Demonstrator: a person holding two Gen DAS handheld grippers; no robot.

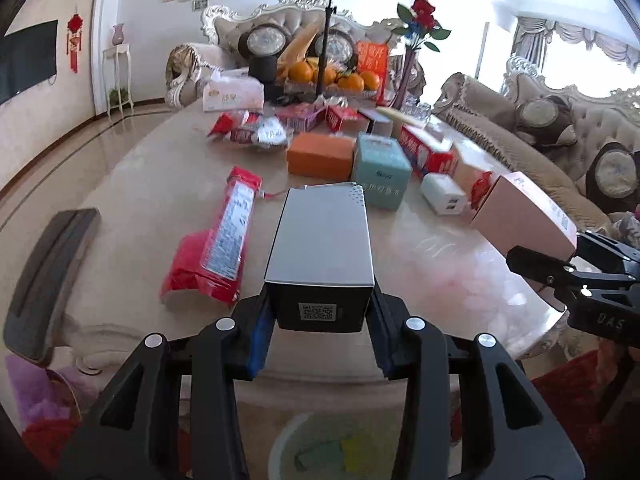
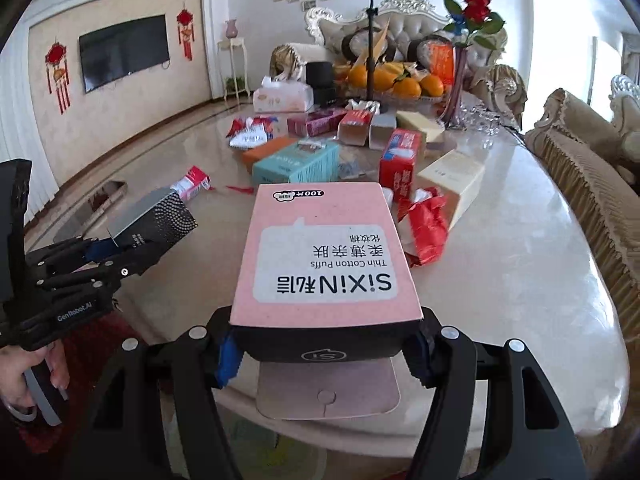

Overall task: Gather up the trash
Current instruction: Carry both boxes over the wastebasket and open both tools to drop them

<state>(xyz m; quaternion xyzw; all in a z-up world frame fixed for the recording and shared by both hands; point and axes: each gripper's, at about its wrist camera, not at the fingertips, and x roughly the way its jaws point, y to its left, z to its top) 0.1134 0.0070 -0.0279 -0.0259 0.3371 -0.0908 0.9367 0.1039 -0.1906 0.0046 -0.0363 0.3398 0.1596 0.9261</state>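
Observation:
My left gripper [image 1: 320, 316] is shut on a silver and black box [image 1: 322, 240] and holds it above the table's near edge. My right gripper [image 2: 324, 348] is shut on a pink cotton-puff box [image 2: 324, 248], its open flap hanging below. Each held box shows in the other view: the pink box [image 1: 524, 216] at the right, the silver box [image 2: 156, 216] at the left. Below the left gripper a bin [image 1: 320, 448] with paper scraps shows dimly. More trash lies on the marble table [image 1: 140, 200]: a red wrapper [image 1: 216, 240], an orange box [image 1: 320, 154], a teal box [image 1: 380, 172].
A white charger [image 1: 444, 194], red boxes [image 2: 400, 160], a cream box [image 2: 452, 180] and torn red wrapping [image 2: 428, 224] lie mid-table. A tissue box [image 2: 282, 98], an orange bowl [image 2: 396, 80], a phone stand [image 2: 370, 40] and a rose vase [image 2: 460, 80] stand at the far end. Sofas line the right.

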